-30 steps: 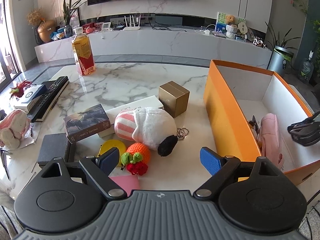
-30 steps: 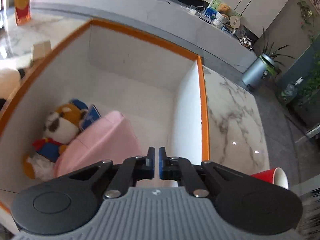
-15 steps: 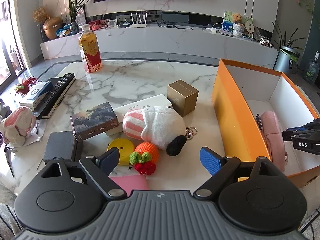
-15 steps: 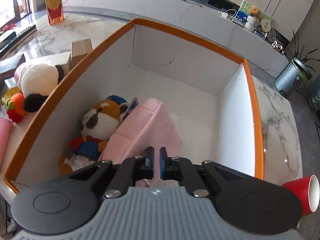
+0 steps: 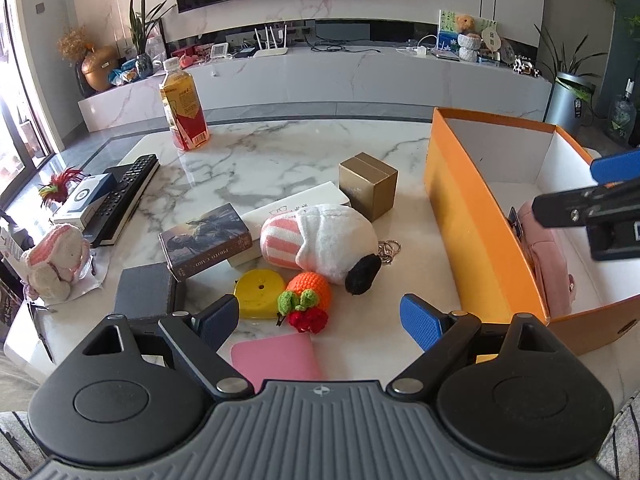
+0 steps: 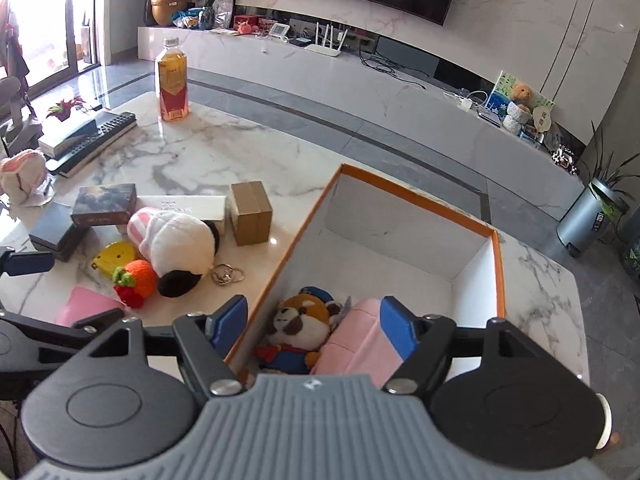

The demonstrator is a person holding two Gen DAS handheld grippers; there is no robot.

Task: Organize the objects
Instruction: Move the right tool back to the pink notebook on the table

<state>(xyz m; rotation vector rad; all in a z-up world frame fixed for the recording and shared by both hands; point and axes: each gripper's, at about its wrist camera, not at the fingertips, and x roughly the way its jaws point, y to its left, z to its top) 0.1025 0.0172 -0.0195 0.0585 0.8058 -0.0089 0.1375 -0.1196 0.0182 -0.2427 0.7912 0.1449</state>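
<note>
An orange box [image 5: 472, 216] with white inner walls [image 6: 472, 256] stands on the right of the marble table. Inside it lie a bear plush [image 6: 304, 320] and a pink pouch [image 6: 360, 340]. My right gripper [image 6: 313, 322] hovers above the box's near corner with its jaws opening and nothing between them. It also shows at the right edge of the left wrist view [image 5: 600, 200]. My left gripper [image 5: 318, 320] is open and empty, low over a crochet orange [image 5: 312, 286], a yellow disc [image 5: 258, 292] and a pink card [image 5: 276, 360]. A white-and-pink plush [image 5: 324, 240] lies just beyond.
A gold box [image 5: 368, 184], a book [image 5: 204, 240], a dark grey case [image 5: 144, 292] and key rings [image 5: 388, 248] lie mid-table. A bottle [image 5: 184, 116] stands far left. A remote [image 5: 124, 196] and a bunny plush [image 5: 52, 260] sit by the left edge.
My right gripper has lifted up and back out of the box, tilted more level, and its jaws have gone from shut to apart. The left gripper has stayed about where it was.
</note>
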